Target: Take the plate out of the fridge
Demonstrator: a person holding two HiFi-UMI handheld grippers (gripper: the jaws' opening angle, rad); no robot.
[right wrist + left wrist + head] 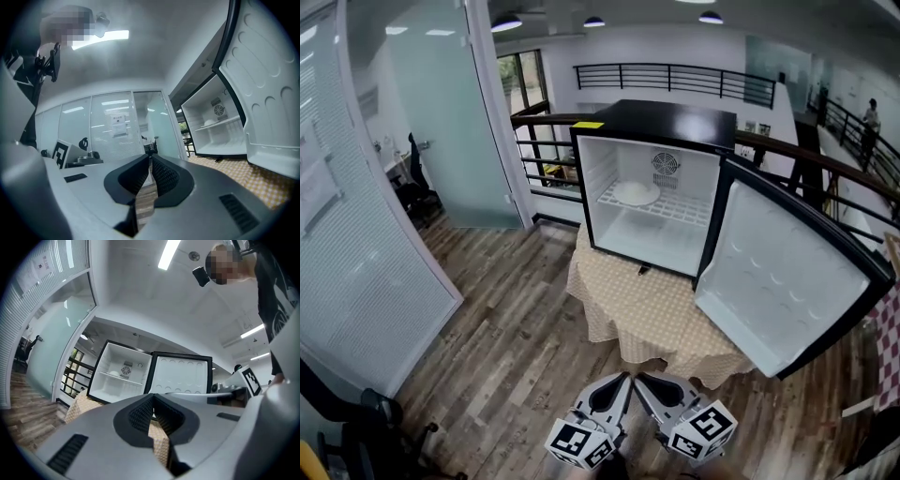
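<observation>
The fridge stands on a checked tablecloth, its door swung wide to the right. The plate lies on the wire shelf inside, toward the left. The left gripper and right gripper hang side by side, well short of the fridge, each with its jaws pressed together on nothing

Plate inside fridge (itself on table)

The fridge stands wide open towards me, and its door is swung out on my right, walling off that side. Over the wire shelf there is room beside the plate. The clothed table juts out in front
</observation>
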